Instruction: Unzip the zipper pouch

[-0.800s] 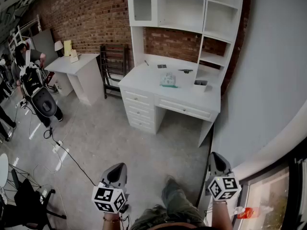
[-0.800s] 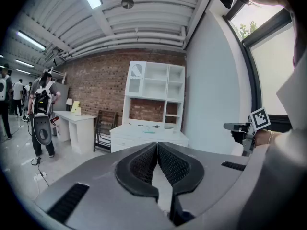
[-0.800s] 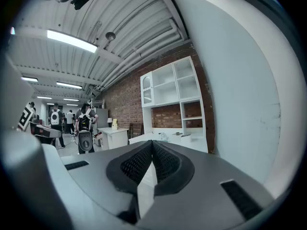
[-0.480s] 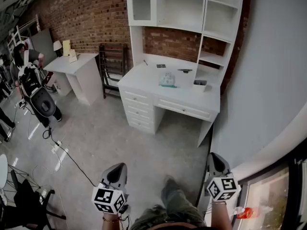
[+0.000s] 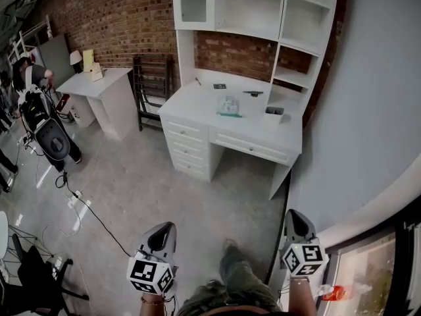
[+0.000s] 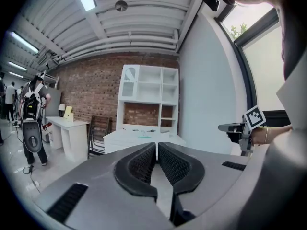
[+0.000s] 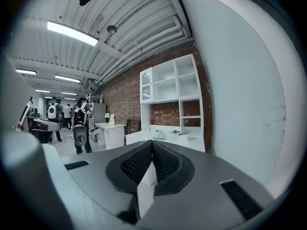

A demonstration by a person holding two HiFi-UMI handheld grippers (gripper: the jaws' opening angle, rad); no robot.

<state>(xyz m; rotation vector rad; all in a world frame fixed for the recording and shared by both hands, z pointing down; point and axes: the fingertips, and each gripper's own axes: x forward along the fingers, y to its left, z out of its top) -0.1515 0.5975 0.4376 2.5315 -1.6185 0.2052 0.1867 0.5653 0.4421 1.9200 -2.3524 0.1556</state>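
Note:
A small pale teal zipper pouch [image 5: 229, 106] lies on the white desk [image 5: 197, 104] with drawers, far across the floor from me. It shows tiny in the left gripper view [image 6: 144, 136] and in the right gripper view [image 7: 159, 134]. My left gripper [image 5: 164, 232] is held low at the lower left of the head view, its jaws shut with nothing between them [image 6: 157, 153]. My right gripper [image 5: 297, 221] is at the lower right, also shut and empty [image 7: 151, 150]. Both point roughly level toward the desk.
A white hutch with shelves [image 5: 253, 8] stands on the desk against the brick wall. A small black tray [image 5: 274, 116] and dark items [image 5: 253, 94] lie on the desktop. A second white table [image 5: 99, 84], a dark chair [image 5: 151, 84], people [image 5: 29, 87], floor cables [image 5: 92, 209] at left. White wall [image 5: 368, 110] at right.
The desk has slid slightly upward in the head view and looks a little nearer. Both grippers stay shut in the same places in the frame.

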